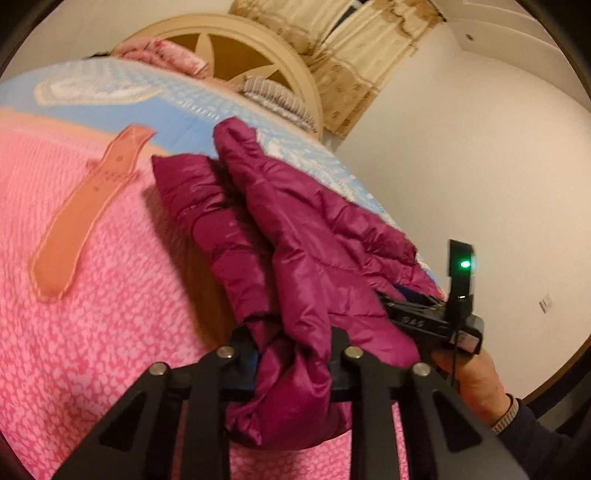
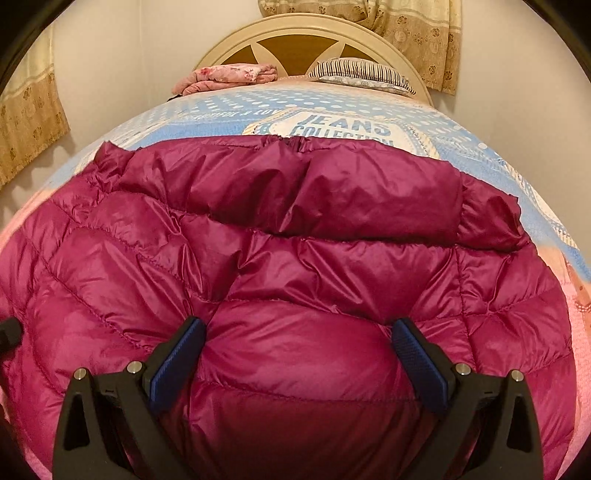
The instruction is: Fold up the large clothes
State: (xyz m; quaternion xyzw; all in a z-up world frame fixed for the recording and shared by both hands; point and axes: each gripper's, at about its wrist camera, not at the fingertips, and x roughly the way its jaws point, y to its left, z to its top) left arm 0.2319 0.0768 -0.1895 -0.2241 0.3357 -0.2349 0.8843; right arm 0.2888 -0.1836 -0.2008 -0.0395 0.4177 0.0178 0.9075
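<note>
The magenta down jacket [image 2: 295,258] lies spread on the bed [image 2: 369,110]. The left tongs [image 1: 291,354] pinch a fold of its edge; the right tongs [image 2: 299,347] stand wide, pads against a puffed panel.

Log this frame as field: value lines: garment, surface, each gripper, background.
garment: magenta puffer jacket, spread on the bed
surface: pink and blue bedspread
left gripper: shut on a bunched edge of the jacket
right gripper: open, blue pads astride a puffed panel
background: cream headboard, folded pink cloth, striped pillow, curtain
</note>
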